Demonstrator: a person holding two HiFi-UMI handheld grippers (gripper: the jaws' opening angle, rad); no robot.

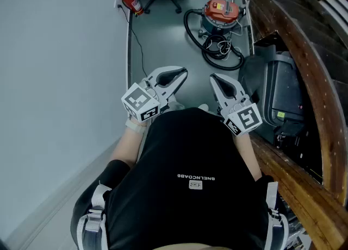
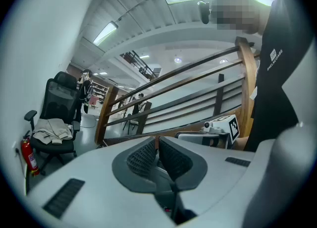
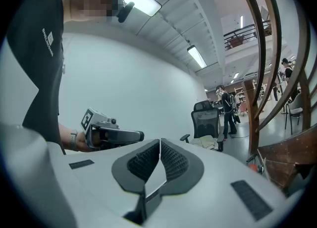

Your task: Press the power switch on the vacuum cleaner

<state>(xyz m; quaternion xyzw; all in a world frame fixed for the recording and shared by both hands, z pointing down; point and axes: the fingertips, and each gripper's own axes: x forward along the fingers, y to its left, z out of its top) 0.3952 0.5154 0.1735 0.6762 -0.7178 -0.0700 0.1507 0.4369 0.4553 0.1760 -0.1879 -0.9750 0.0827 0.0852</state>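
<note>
The left gripper (image 1: 184, 73) and the right gripper (image 1: 213, 78) are held side by side in front of the person's chest, a gap between them, each with its jaws pressed together on nothing. The vacuum cleaner (image 1: 220, 14), a round canister with an orange top, stands on the grey floor well ahead of both, beside the curved wooden railing (image 1: 304, 53). Its black hose (image 1: 202, 39) lies looped in front of it.
</note>
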